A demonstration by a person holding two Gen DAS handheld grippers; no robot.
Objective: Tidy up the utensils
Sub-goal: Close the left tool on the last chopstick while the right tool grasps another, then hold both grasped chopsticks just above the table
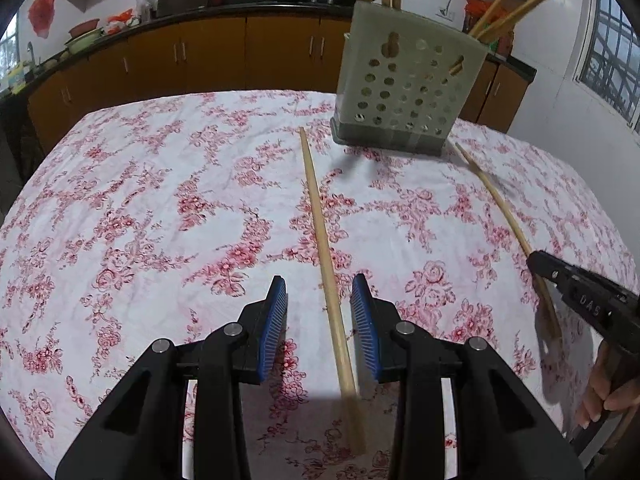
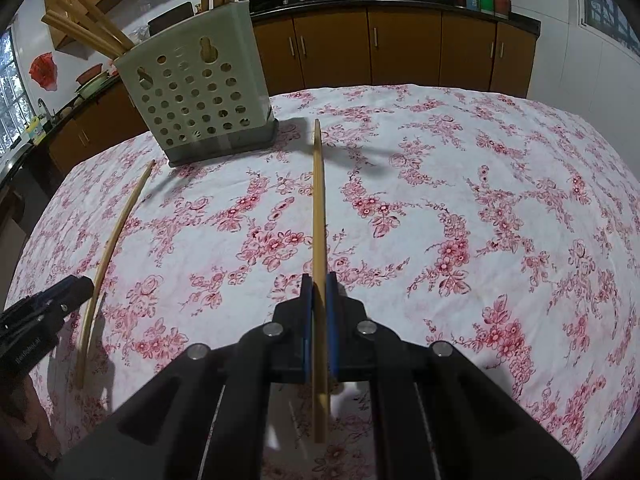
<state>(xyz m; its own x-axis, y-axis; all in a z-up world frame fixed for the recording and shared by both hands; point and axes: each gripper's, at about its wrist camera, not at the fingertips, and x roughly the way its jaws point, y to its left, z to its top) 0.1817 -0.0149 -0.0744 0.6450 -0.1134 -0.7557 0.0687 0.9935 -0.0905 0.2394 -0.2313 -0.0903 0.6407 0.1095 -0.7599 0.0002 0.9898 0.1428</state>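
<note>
Left wrist: left gripper (image 1: 319, 288) part open astride a chopstick (image 1: 320, 216) lying flat on the floral tablecloth (image 1: 160, 200), pads not yet touching. Right wrist: right gripper (image 2: 319, 284) clamped on another chopstick (image 2: 319, 208). Smooth, thin, round wood; could roll or pivot between ribbed blue pads, missing the perforated plastic holder (image 2: 200, 96).

Each camera sits just behind its own claw, looking forward and steeply down, close over the cloth-covered worktop (image 1: 160, 200). Both face the kitchen cabinets (image 2: 400, 52) and share the perforated holder (image 1: 404, 92) and the two chopsticks; each catches the other claw at its edge.
</note>
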